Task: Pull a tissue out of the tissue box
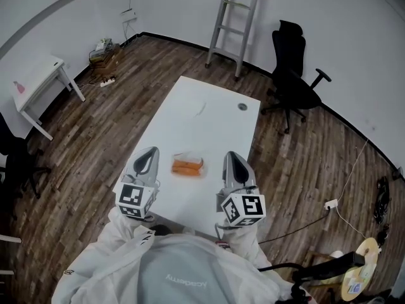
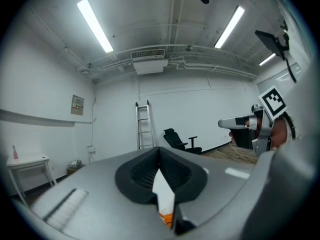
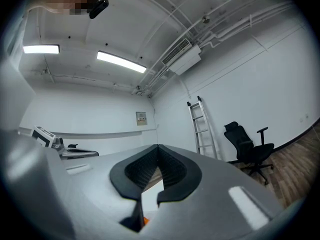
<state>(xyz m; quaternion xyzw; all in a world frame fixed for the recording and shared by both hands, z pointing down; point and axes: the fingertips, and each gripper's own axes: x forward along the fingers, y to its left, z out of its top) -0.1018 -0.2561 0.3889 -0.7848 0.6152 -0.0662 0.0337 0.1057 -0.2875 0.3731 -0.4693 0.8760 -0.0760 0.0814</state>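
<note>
Left tool (image 1: 150, 152) first: jaws pressed together with nothing between them. Its own view shows the pads (image 2: 137, 171) meeting at the tip, with only the white surface (image 1: 209, 132) and a sliver of orange showing below. It hangs over the near edge of the surface, which reads to me as a ready stance rather than a reach.

Just to its right, and clear of it, sits the tissue box (image 1: 188, 167) — orange, low, lying flat alongside the jaws. It lies squarely between the two tools, and that looks deliberate: either tool can come in from the side, one to steady the box and one to pinch. I can't make out any tissue standing up from its top.

Right tool (image 1: 231, 155) now — jaws likewise closed and empty, with the box near its left side. By my judgement, both tools would have to spread before any grab.

As for pose, both tools point level, straight ahead across the surface and roughly parallel. The marker cubes (image 1: 136, 200) sit at the rear toward the person, and the white-sleeved forearms are tucked in close to the body.
</note>
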